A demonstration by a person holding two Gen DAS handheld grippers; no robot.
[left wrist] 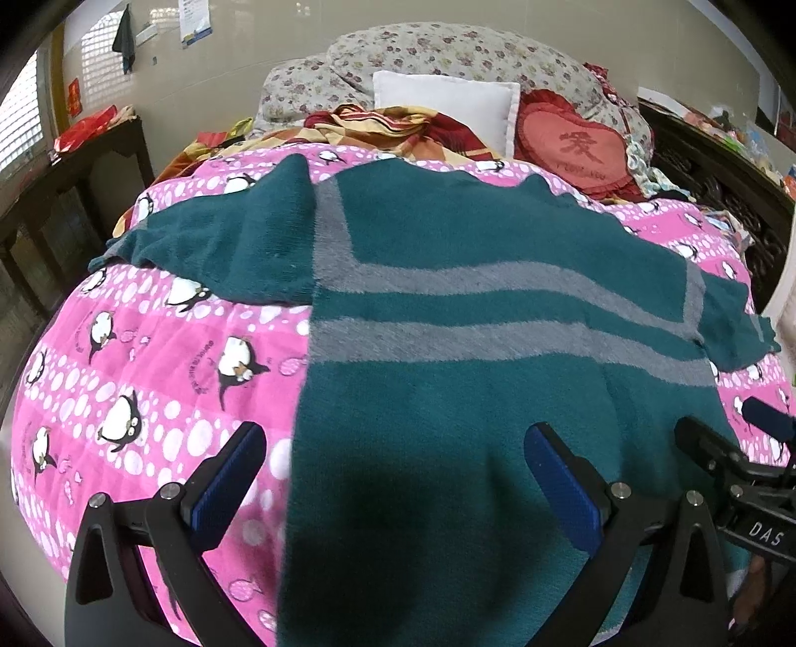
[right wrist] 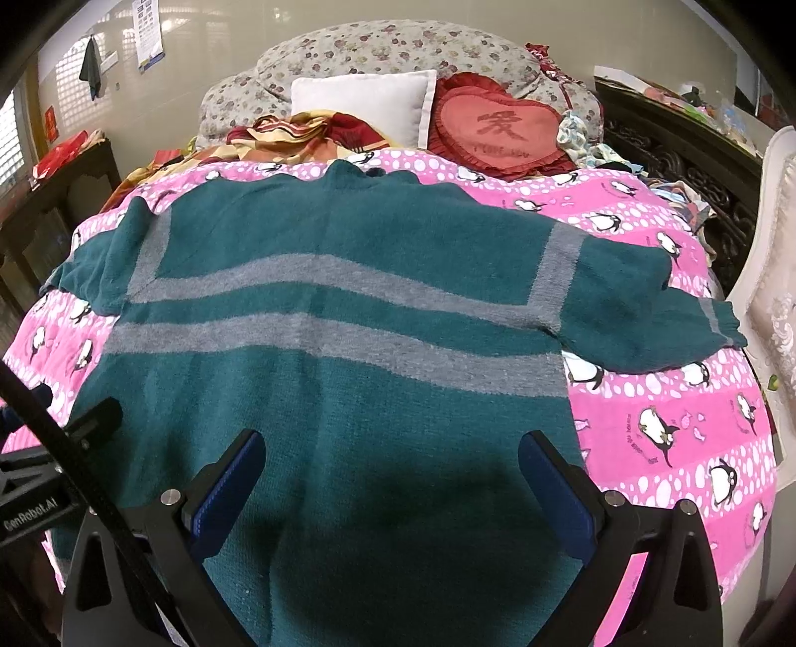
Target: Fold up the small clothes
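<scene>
Teal sweater point(right wrist: 318, 398) flat, collar toward white pillow point(right wrist: 363, 99)

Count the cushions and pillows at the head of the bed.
3: a floral pillow at the back, a white pillow before it, a red heart cushion to its right. Bedding may hide others.

A pink penguin-print quilt point(right wrist: 661, 413) covers the bed. At its head lie a white pillow point(right wrist: 368, 99), a red heart-shaped cushion point(right wrist: 497, 129) just beside it, and a floral duvet point(right wrist: 378, 50) behind. A dark cloth point(left wrist: 124, 42) hangs on the wall.
</scene>
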